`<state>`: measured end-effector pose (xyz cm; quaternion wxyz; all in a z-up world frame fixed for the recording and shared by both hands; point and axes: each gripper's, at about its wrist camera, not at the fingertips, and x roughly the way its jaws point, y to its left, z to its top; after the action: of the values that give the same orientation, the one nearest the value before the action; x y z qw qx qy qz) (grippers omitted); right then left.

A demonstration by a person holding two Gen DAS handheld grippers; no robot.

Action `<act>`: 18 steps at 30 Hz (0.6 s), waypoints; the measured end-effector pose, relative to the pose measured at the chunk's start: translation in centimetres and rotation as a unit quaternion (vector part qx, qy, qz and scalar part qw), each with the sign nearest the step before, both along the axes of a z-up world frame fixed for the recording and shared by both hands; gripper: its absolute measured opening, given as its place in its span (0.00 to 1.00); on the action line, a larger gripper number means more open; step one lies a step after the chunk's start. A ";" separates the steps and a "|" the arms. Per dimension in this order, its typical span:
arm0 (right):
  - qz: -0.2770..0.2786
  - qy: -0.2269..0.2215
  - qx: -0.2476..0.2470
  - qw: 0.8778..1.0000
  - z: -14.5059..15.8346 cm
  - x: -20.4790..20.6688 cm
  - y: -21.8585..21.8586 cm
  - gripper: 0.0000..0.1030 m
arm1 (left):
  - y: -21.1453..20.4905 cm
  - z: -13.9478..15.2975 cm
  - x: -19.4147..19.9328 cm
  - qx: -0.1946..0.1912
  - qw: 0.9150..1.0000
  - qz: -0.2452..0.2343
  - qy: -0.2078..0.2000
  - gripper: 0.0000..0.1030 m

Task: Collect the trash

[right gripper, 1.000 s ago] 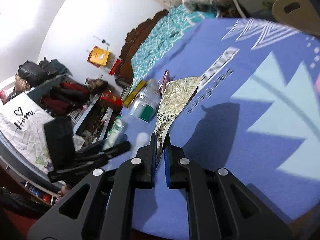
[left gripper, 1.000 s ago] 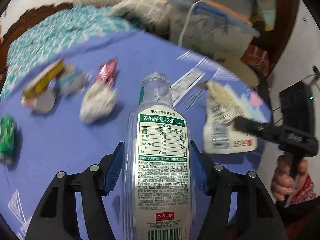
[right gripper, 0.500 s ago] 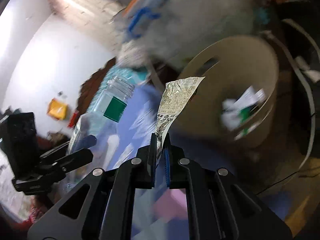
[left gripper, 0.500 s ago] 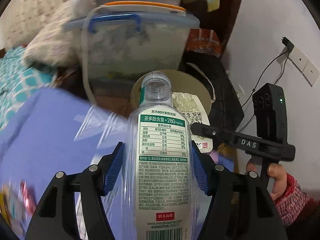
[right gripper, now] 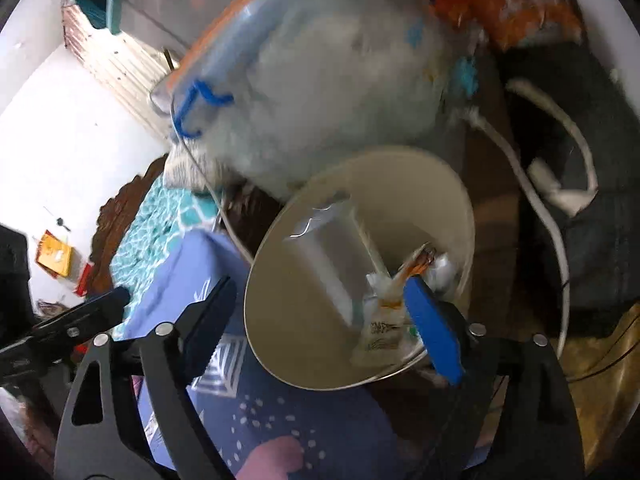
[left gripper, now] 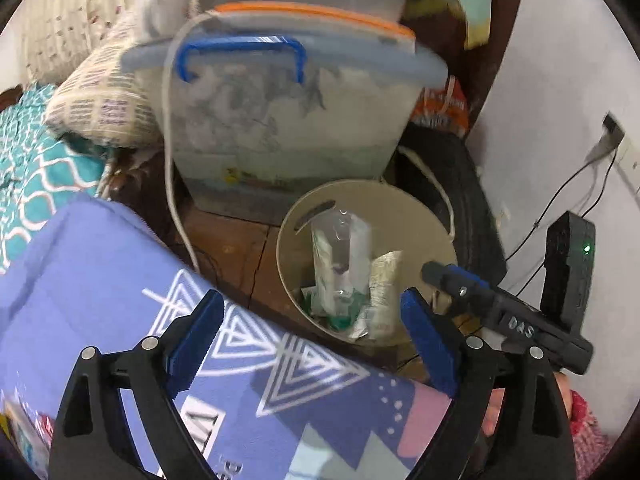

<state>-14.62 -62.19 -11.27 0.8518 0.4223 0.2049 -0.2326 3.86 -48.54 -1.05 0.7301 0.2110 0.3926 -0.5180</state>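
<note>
A clear plastic bottle [left gripper: 340, 256] stands nearly on end inside the beige wastebasket [left gripper: 404, 216], directly ahead of and below the left gripper [left gripper: 310, 328], whose blue-padded jaws are spread wide with nothing between them. A crinkled printed wrapper [left gripper: 382, 276] lies against the bottle's right side among other scraps at the bottom of the bin. From the right wrist view the same bottle [right gripper: 328, 256] and wrapper [right gripper: 382, 320] show blurred inside the wastebasket [right gripper: 440, 184]; the right gripper [right gripper: 320, 316] is likewise spread apart and empty, its right pad just in front of the bin's near rim.

The bin sits on a dark wooden floor just beyond the edge of the purple patterned bedspread [left gripper: 100, 280] beneath both tools. Behind it stands a lidded storage tub [left gripper: 288, 120] with a blue handle, a white cable [left gripper: 172, 152] trailing down its left side.

The risks, as judged from here: the tall bottle leans high in the bin and could tip out, or block later drops, if more trash lands on it; the right gripper, close to the rim, could knock the light bin over as it pulls away.
</note>
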 end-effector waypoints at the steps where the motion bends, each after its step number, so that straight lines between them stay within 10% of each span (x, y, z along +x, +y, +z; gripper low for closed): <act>1: -0.001 -0.002 -0.001 1.000 0.5 -0.2 0.2 0.84 | 1.2 0.4 0.1 -0.010 1.000 0.005 0.003 0.83; 9: 0.031 -0.013 -0.084 0.996 5.1 -0.5 11.9 0.96 | 15.1 1.8 -0.9 -0.063 0.993 0.082 -0.056 0.83; 18: 0.096 0.038 -0.044 0.994 2.1 4.3 24.6 0.97 | 31.3 -1.2 -0.2 -0.027 0.964 0.247 -0.095 0.83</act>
<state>-10.30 -37.64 -9.17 0.8795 0.3535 0.2664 -0.1745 3.67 -17.27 -2.26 0.8748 0.1352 0.3474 -0.3095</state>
